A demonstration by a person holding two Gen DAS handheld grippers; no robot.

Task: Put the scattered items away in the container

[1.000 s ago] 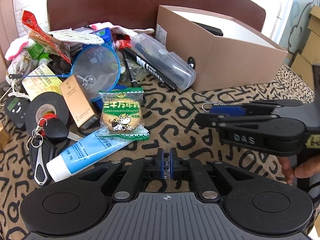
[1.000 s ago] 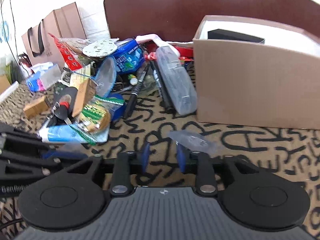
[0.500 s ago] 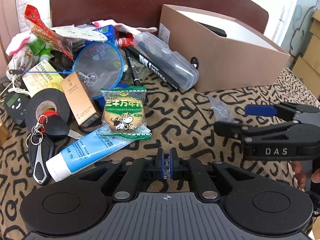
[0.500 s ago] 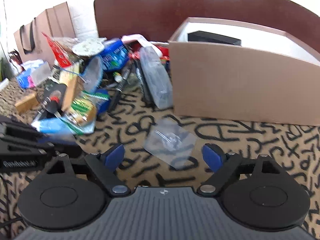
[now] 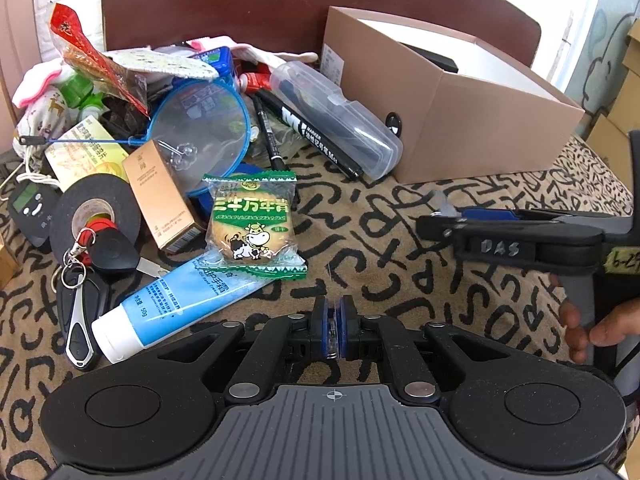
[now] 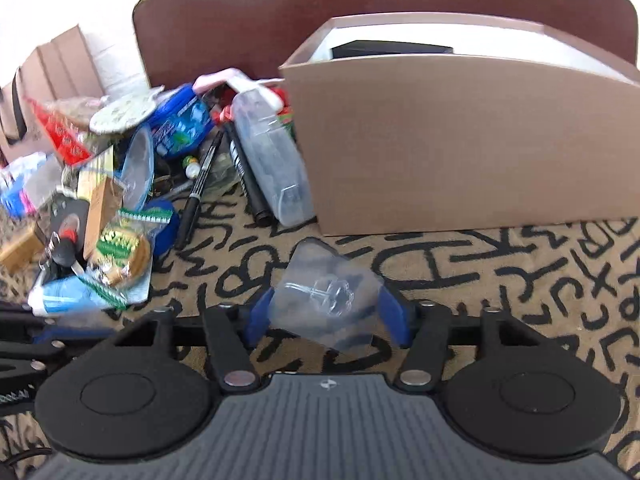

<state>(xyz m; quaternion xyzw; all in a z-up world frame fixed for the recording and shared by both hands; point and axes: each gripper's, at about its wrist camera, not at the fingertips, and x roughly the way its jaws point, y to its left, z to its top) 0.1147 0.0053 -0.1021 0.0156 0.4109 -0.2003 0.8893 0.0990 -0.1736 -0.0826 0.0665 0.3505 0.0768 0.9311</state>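
Closing my right tool around a small clear plastic bag lying flat on the patterned surface, just in front of the brown cardboard box. Bag sits between the blue pads; can't tell if they press it yet. Bag is roughly square, one corner toward the box, so no clear long axis; a small clear hook-like piece inside, its stem running toward the pile side.

My left tool has its jaws together, nothing gripped, hovering over the surface away from the box.

Box is open-topped, white inside, with one flat black item at its back wall. Rest of its interior hidden by the near wall.

Beside the box on the pile side: clear plastic case leaning against the box wall, long axis slanting out from the box; black marker lying along it. Further out: biscuit packet, blue tube with its cap pointing away from the box, black tape roll, keys, tan carton.
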